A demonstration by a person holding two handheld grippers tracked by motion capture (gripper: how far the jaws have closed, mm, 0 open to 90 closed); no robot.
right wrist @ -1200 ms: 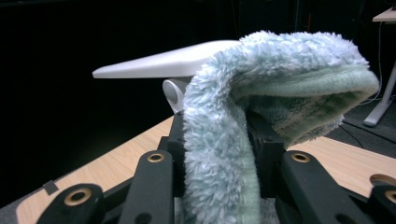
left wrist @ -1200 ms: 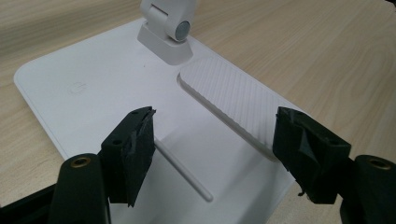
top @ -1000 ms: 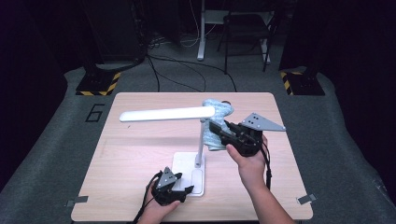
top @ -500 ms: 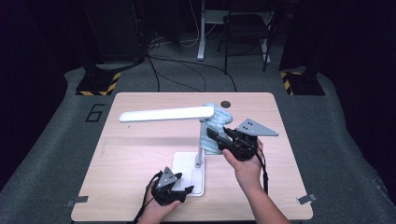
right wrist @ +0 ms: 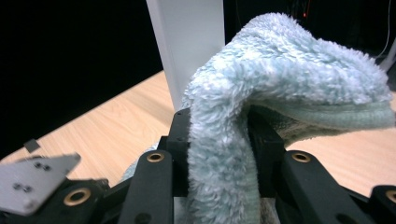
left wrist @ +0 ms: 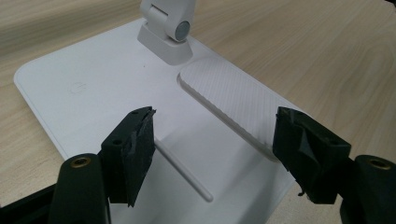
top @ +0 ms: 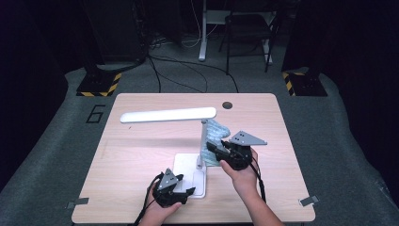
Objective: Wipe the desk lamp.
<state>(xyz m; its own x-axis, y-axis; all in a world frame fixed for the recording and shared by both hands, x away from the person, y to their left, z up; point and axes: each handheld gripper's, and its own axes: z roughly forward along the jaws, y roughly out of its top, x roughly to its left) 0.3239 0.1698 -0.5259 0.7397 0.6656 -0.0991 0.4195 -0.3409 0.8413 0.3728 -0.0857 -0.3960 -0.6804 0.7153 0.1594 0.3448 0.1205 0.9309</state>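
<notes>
While the right gripper has its jaws clamped on a fluffy pale-blue cloth, the cloth is pressed against the right side of the desk lamp's white upright post, low down near its hinge. At the near edge of the table, the left gripper stands with jaws apart over the lamp's flat white base, gripping nothing. Above, the lamp's long head reaches left.
</notes>
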